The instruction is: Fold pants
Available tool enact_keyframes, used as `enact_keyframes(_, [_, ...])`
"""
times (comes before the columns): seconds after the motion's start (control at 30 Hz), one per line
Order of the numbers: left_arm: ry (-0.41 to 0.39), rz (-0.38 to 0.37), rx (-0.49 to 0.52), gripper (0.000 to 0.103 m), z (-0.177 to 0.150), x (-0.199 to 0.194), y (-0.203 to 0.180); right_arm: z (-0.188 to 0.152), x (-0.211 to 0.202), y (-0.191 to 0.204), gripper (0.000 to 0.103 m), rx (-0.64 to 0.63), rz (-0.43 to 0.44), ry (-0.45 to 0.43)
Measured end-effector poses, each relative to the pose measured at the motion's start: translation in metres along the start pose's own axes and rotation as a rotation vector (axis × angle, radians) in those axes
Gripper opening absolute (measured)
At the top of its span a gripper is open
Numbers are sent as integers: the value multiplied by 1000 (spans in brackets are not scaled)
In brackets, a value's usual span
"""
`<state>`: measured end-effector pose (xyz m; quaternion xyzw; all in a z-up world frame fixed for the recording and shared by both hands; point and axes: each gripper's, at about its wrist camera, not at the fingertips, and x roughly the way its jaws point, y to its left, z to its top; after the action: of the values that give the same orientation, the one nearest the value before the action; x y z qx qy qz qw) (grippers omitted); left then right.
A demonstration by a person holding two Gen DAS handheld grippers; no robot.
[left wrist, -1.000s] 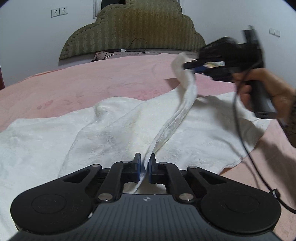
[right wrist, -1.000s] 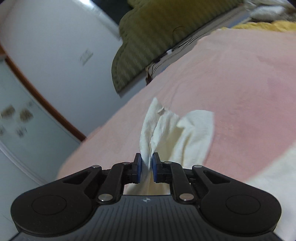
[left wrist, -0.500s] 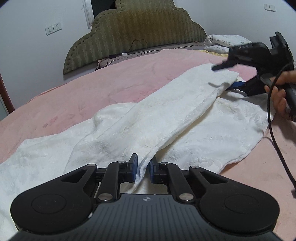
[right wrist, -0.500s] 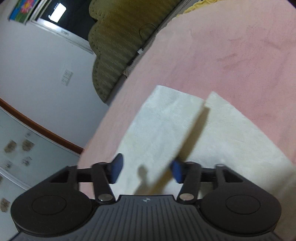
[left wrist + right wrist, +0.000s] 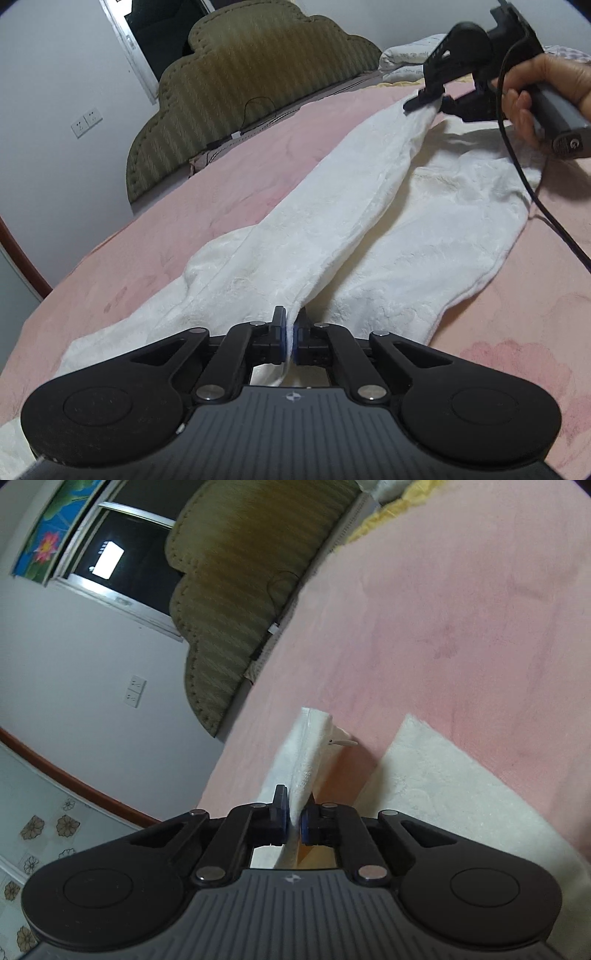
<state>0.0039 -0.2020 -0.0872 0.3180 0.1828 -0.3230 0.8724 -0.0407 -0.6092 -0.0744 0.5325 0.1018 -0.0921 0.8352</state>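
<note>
White pants [image 5: 332,236] lie on a pink bed [image 5: 229,177]. One leg is lifted and stretched taut between my two grippers; the other leg [image 5: 450,240] lies flat to the right. My left gripper [image 5: 291,338] is shut on the near edge of the lifted leg. My right gripper [image 5: 428,99], held by a hand, is shut on the far hem of that leg. In the right wrist view the right gripper [image 5: 293,821] pinches the hem [image 5: 310,753], with the flat leg [image 5: 454,794] beside it.
An olive padded headboard [image 5: 240,85] stands at the far end of the bed, with a cable [image 5: 258,107] below it. White pillows [image 5: 410,51] lie at the far right. The right gripper's black cable [image 5: 532,184] hangs over the flat leg.
The right gripper opened half a second ago and has now shut again on the leg hem. The leg is pulled longer and straighter away from my left gripper.
</note>
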Motion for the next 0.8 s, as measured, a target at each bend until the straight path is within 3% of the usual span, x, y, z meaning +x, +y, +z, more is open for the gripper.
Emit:
enact_keyframes(0.17, [-34,-39,-127,3,10,-12,26,22,3,24,7,-21,51,14])
enact_keyframes(0.27, [-17,22,-223,5,26,-4,56,35,27,54,7,-65,61,71])
enact_keyframes(0.33, [-43,113,-306,6,41,-5,83,38,23,88,7,-131,173,36])
enact_keyframes(0.43, [-195,244,-430,8,57,-35,113,33,-9,129,7,-278,382,-99])
enact_keyframes(0.47, [-246,270,-437,8,58,-46,117,28,-19,132,7,-311,412,-131])
enact_keyframes(0.53, [-272,286,-365,6,55,-59,109,20,-33,121,7,-329,318,-129])
enact_keyframes(0.57, [-233,252,-294,5,52,-58,98,16,-35,106,7,-317,211,-103])
enact_keyframes(0.63, [-125,109,-226,6,36,-49,75,7,-41,63,7,-241,38,-55])
enact_keyframes(0.7, [-40,-37,-187,8,20,-41,51,-1,-50,22,7,-121,-48,-37])
enact_keyframes(0.8, [-38,-72,-72,7,8,-43,16,-11,-69,-11,7,-39,-101,-44])
